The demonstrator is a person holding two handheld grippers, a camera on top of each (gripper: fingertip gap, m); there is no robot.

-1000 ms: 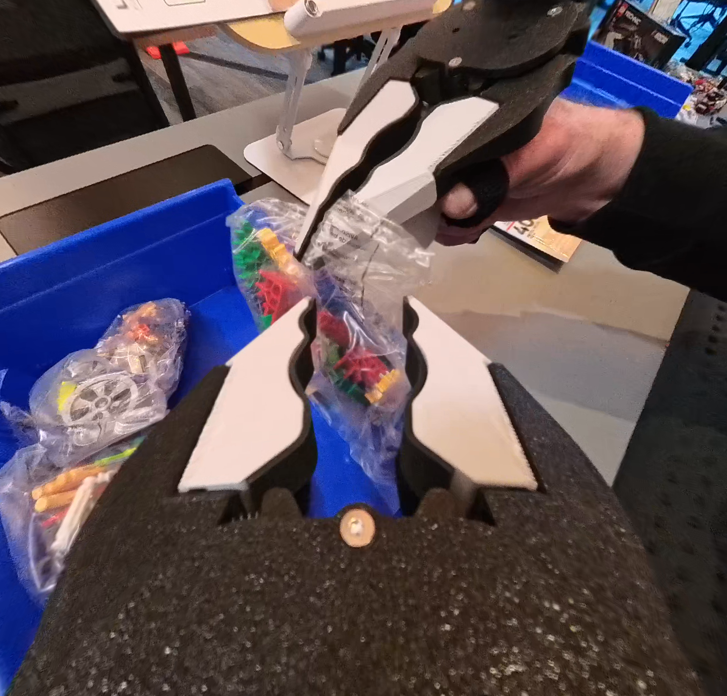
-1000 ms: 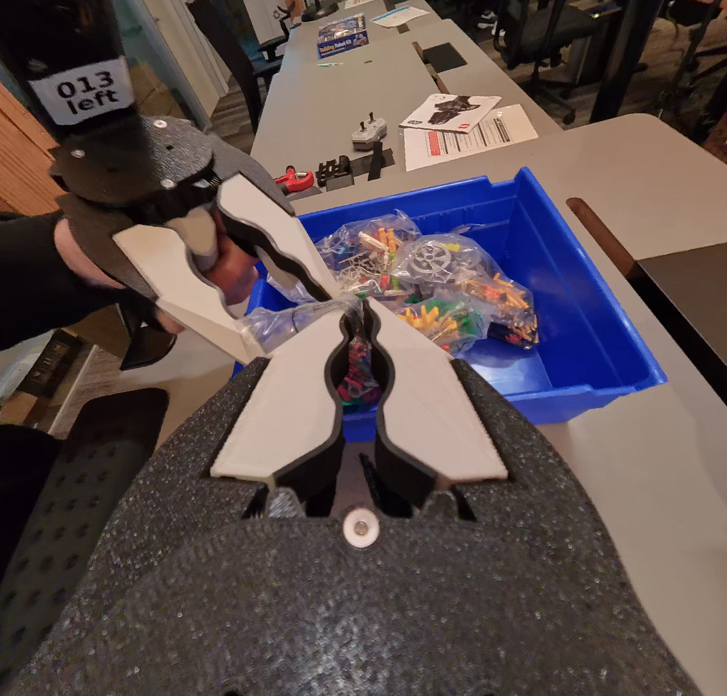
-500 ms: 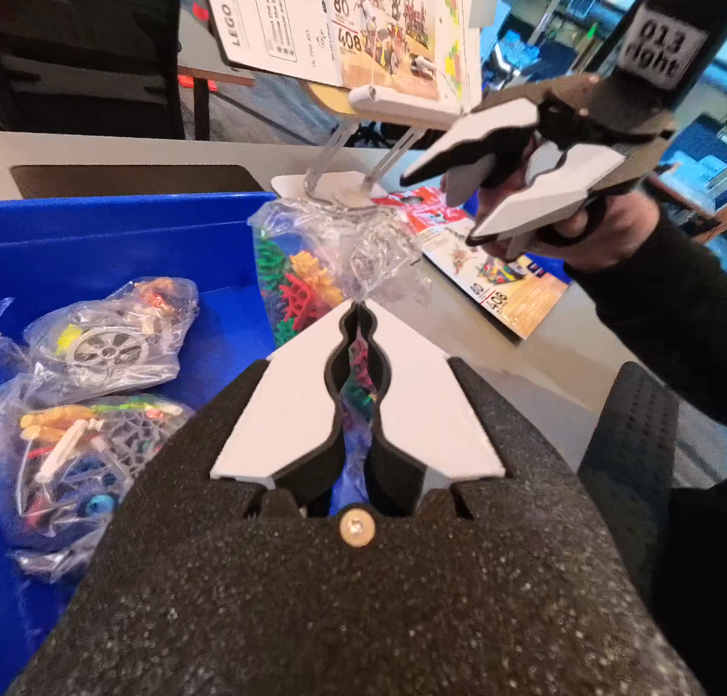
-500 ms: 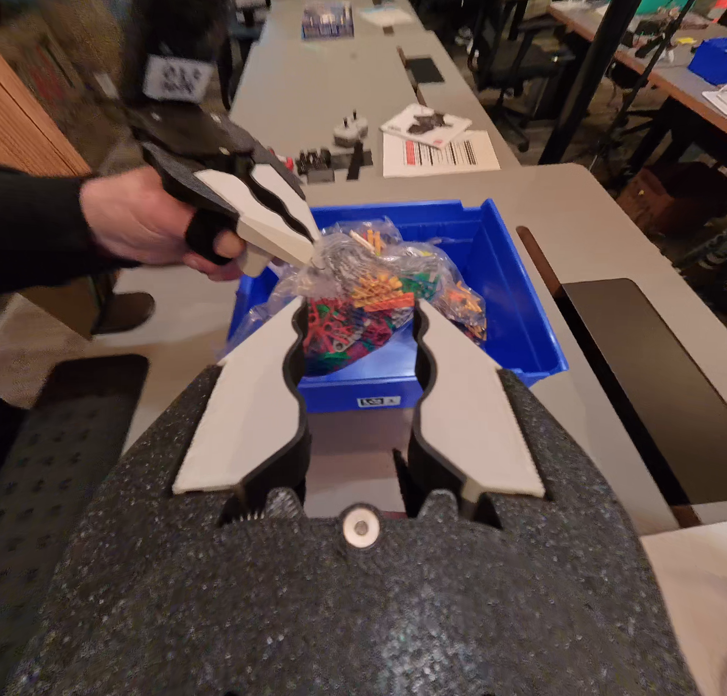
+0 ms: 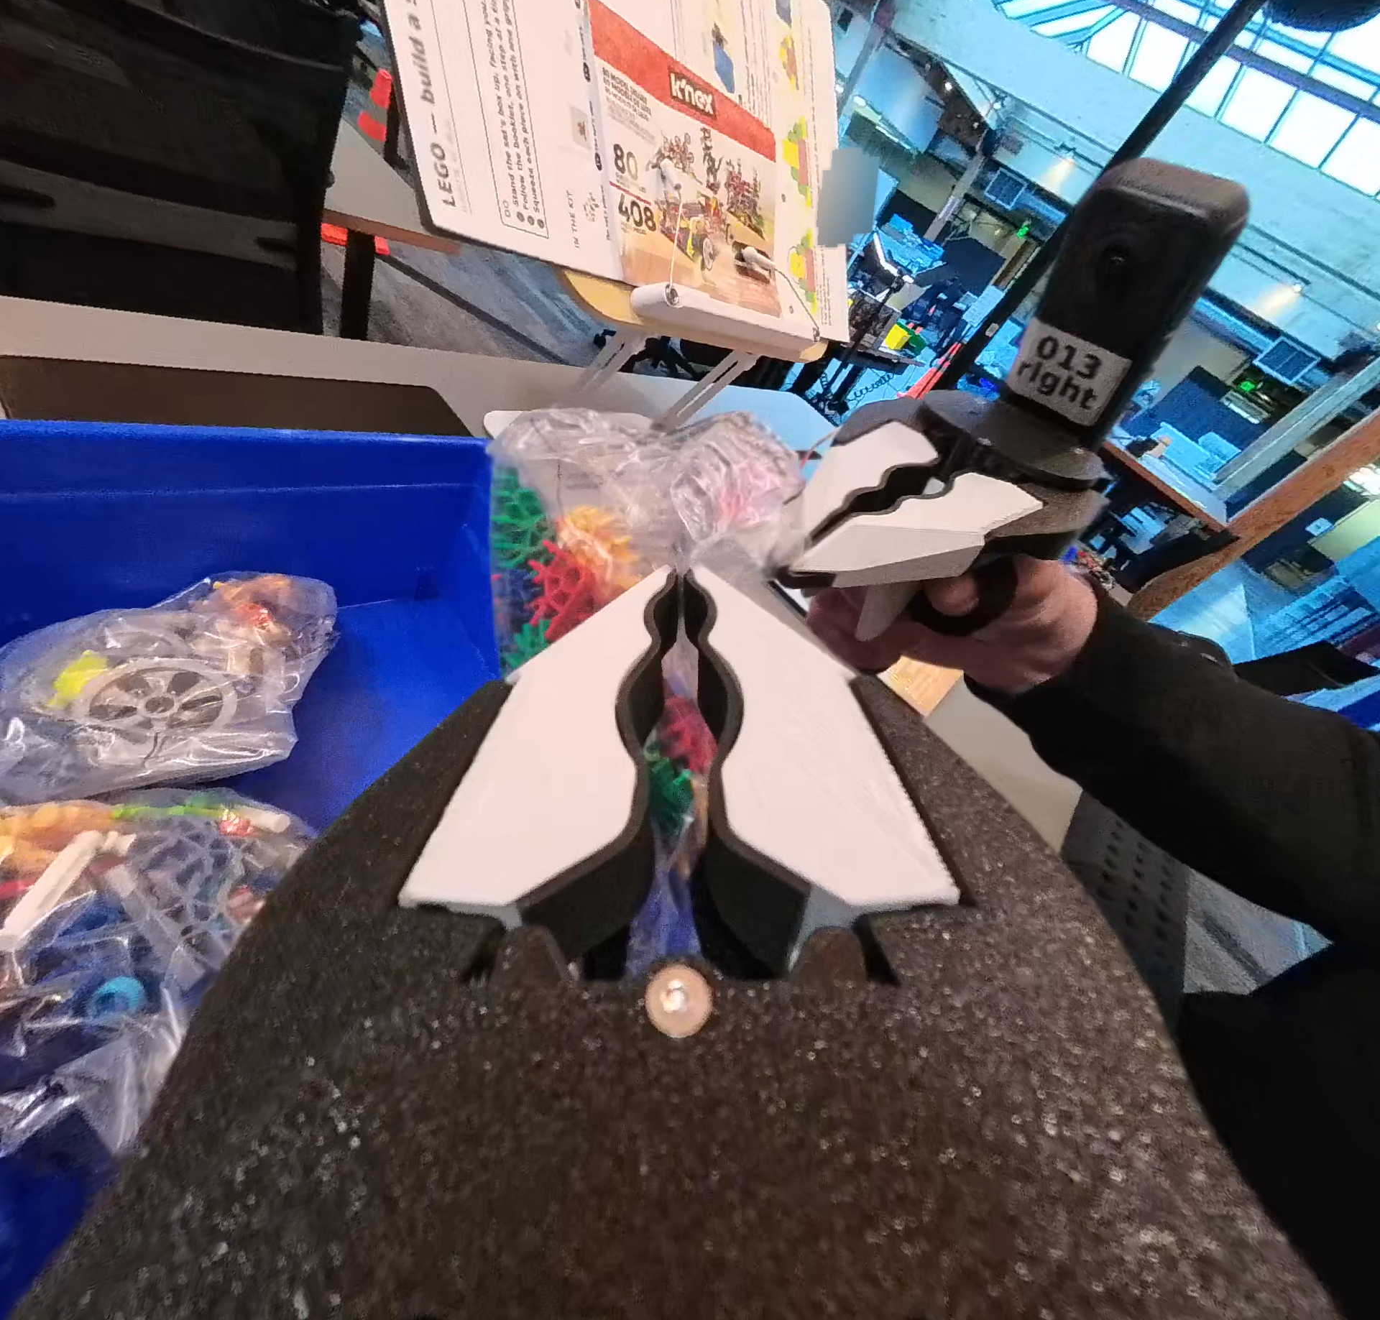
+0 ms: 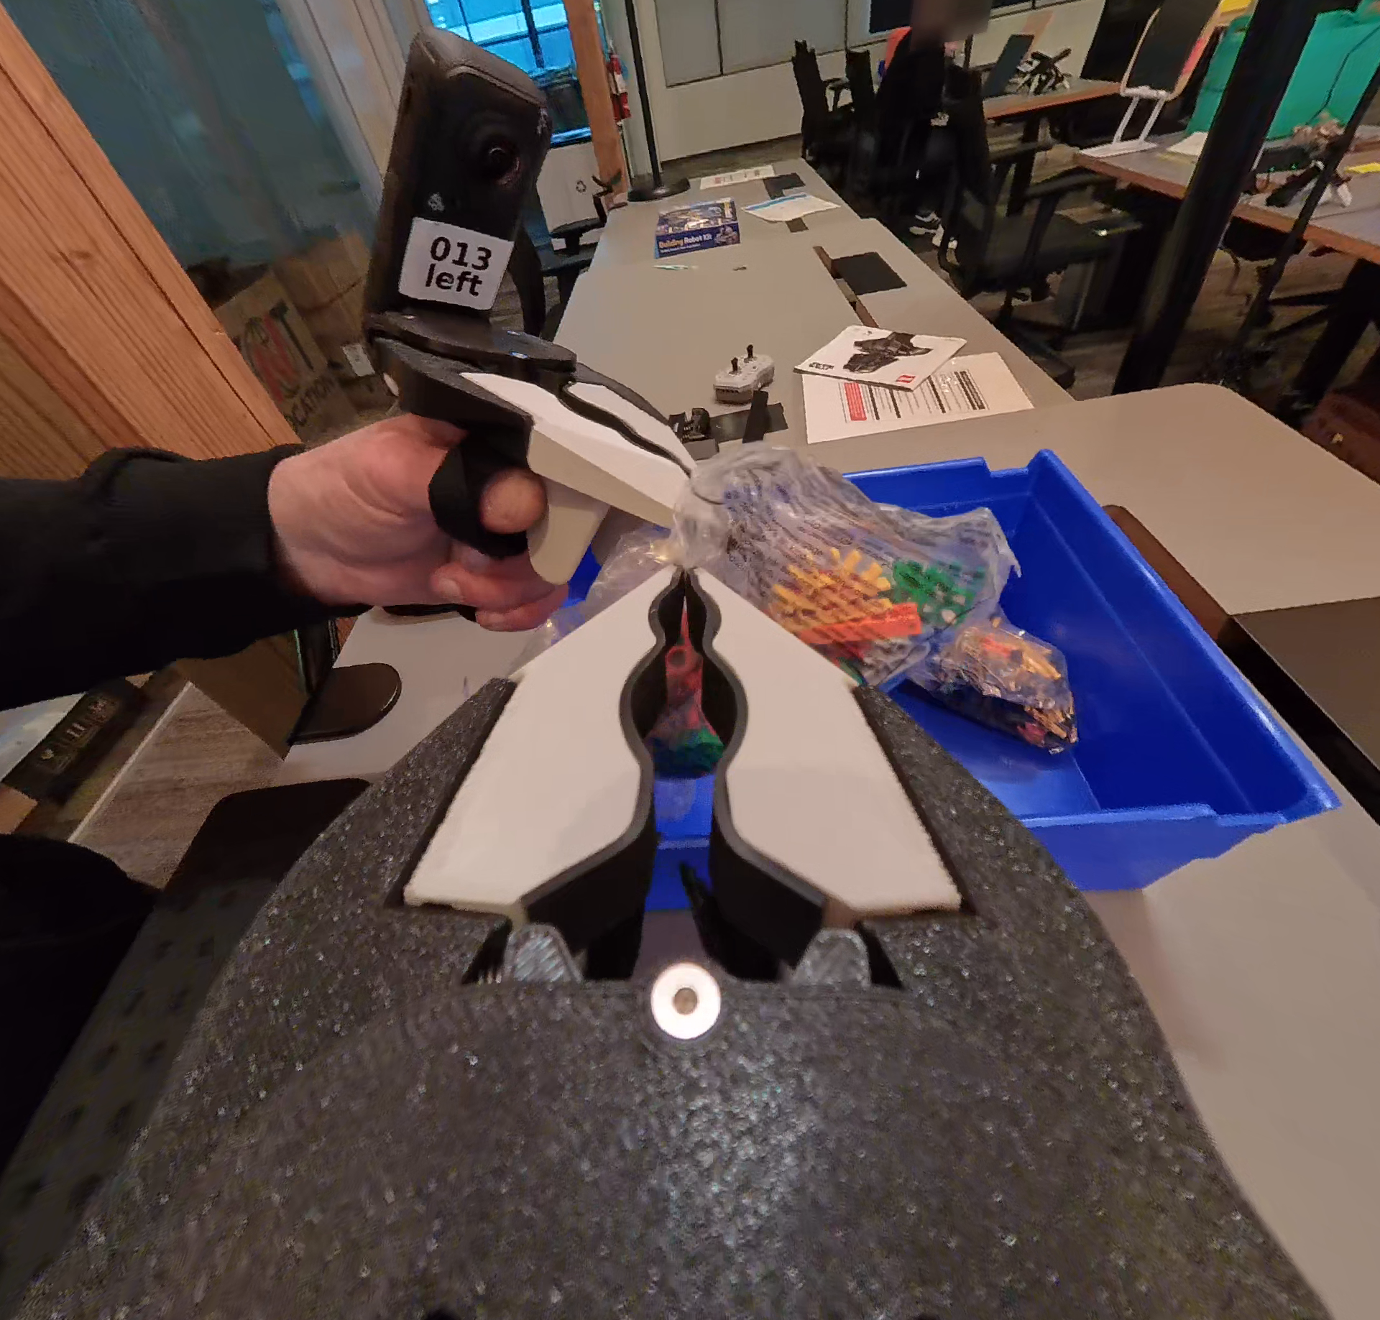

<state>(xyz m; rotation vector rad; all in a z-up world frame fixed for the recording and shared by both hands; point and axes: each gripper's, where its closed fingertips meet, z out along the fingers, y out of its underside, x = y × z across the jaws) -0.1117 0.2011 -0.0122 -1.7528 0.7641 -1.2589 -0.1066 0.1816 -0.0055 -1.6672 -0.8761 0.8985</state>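
Grey table [image 6: 1232,508], blue bin [image 6: 1165,694] of parts bags [image 5: 149,687]; both tongs [image 5: 678,575] [image 6: 681,575] clenched on one clear bag [image 6: 836,567].

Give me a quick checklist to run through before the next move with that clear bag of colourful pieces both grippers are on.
1. Left hand-held gripper shut on the clear bag: ok, plastic is pinched at its tips.
2. Right hand-held gripper shut on the same bag: ok, the film is caught at its tips.
3. Bag lifted above the blue bin: ok, it hangs over the near corner.
4. Bag sealed, no pieces spilling: cannot tell, the pinched edge is bunched.
5. Other bags left in the bin: ok, they lie on its floor.
6. Booklet stand out of the way: cannot tell, it stands close behind the bag.
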